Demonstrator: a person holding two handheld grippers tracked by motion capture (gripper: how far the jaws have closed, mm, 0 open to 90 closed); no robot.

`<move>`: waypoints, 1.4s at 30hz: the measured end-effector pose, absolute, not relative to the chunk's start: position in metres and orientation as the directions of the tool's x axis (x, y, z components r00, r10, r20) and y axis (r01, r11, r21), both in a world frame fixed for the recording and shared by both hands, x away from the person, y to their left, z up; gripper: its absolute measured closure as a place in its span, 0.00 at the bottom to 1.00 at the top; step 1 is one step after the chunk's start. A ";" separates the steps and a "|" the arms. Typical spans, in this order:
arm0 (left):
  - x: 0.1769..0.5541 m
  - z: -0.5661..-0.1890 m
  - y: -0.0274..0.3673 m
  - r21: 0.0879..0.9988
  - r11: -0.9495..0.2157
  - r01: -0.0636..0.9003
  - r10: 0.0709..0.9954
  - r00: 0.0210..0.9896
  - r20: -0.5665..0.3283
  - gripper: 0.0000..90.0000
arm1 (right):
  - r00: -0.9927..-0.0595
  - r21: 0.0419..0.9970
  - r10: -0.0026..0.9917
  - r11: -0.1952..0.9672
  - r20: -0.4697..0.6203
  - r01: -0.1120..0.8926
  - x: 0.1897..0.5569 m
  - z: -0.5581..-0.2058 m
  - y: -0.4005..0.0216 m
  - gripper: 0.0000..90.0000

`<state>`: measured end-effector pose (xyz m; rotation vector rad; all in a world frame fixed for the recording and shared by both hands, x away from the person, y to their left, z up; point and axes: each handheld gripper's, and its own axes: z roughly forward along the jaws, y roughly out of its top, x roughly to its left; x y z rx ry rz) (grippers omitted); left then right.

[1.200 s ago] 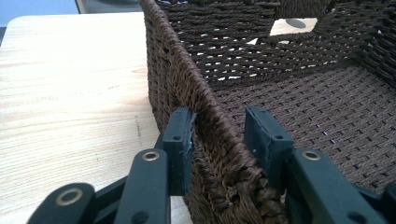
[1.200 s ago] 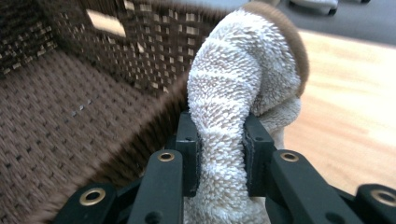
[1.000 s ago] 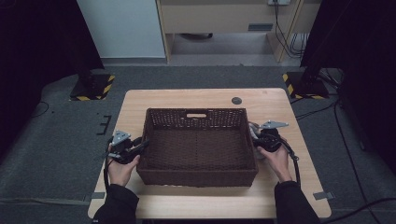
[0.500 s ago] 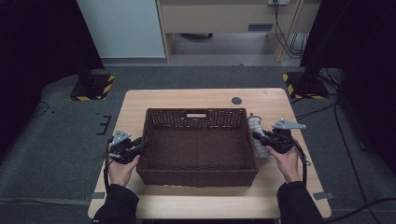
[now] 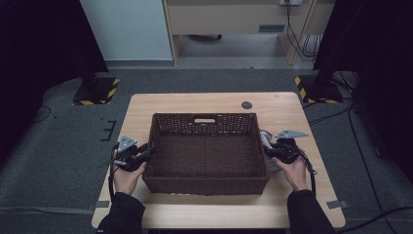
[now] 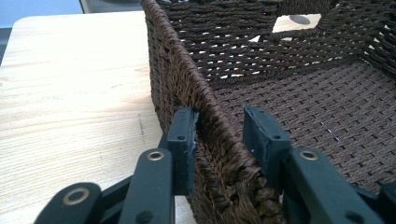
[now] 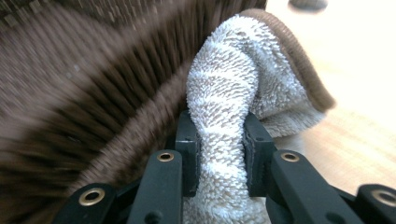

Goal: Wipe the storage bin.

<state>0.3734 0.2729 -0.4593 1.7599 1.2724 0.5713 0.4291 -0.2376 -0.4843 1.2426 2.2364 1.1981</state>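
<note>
A dark brown woven basket (image 5: 204, 118) stands in the middle of the wooden table (image 5: 160, 105). My left gripper (image 5: 148, 152) straddles its left wall (image 6: 177, 74). In the left gripper view the left gripper (image 6: 219, 126) has the outer pad against the weave, with a small gap at the inner pad. These jaws have just been closing with the wall between them. My right gripper (image 5: 269, 151) is beside the basket's right wall (image 7: 93, 93). There my right gripper (image 7: 220, 126) is shut on a white towel with a brown hem (image 7: 224, 74), also seen as a pale bundle, the towel (image 5: 265, 140).
A small dark round disc (image 5: 247, 105) lies on the table behind the basket at the right. The basket's inside holds nothing that I can see. Bare wood runs along both sides and the front edge. Stands with black-and-yellow bases (image 5: 100, 91) are on the floor beyond.
My right gripper has shifted slightly to the right, along the basket's side, with the towel in it. The left hand has stayed at the left wall.
</note>
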 end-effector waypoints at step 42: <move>0.374 -0.458 0.270 0.843 -0.106 0.527 0.927 0.358 -0.108 0.74 | -0.625 0.760 0.775 0.350 0.094 0.548 0.387 -0.491 -0.238 0.81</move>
